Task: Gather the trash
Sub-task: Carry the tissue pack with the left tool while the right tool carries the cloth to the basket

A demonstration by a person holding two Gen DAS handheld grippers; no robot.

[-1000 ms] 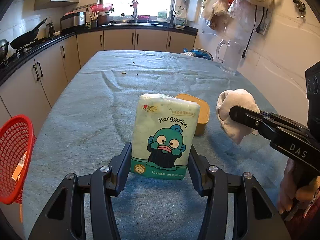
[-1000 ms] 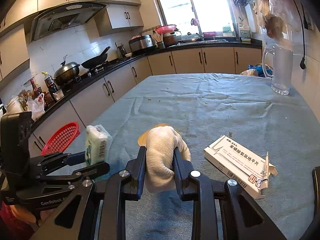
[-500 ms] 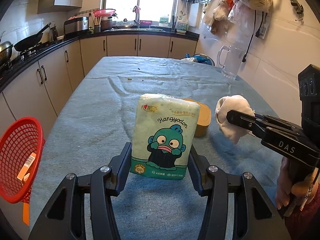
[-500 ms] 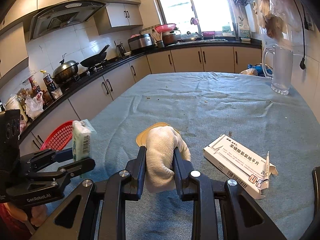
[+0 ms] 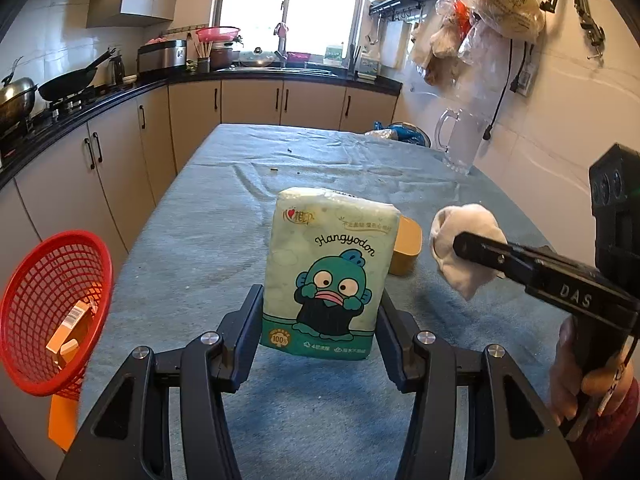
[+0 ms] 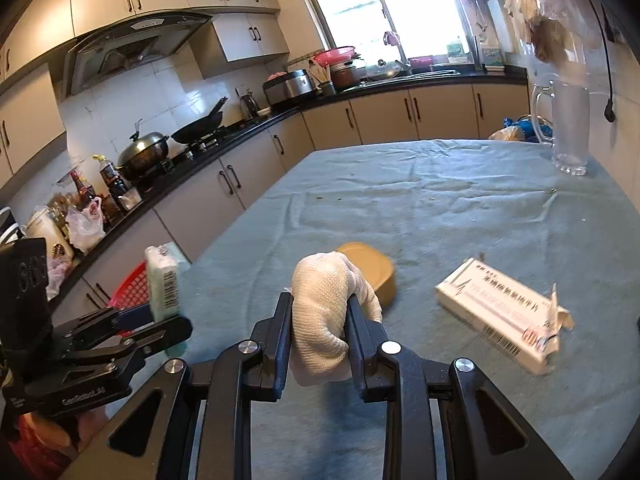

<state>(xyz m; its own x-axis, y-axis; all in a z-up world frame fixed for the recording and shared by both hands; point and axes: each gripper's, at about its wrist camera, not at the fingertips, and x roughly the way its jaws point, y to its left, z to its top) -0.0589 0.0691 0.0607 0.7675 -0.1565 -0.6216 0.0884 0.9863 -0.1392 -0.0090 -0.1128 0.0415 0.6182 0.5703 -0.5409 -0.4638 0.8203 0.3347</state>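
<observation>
Tissue pack point(image 5: 330, 272) upright, clamped between left gripper point(image 5: 320, 320) fingers, lifted above the table point(image 5: 200, 240); its lower corners hidden behind the fingers. White cloth wad point(image 6: 324, 320) pinched in right gripper point(image 6: 318, 332), its base hidden. Yellow container point(image 6: 380, 276) partly hidden behind the wad. Medicine box point(image 6: 504, 316) lies right, torn end. Red basket point(image 5: 52, 312) hangs off the table's left edge, cut off by the frame.
</observation>
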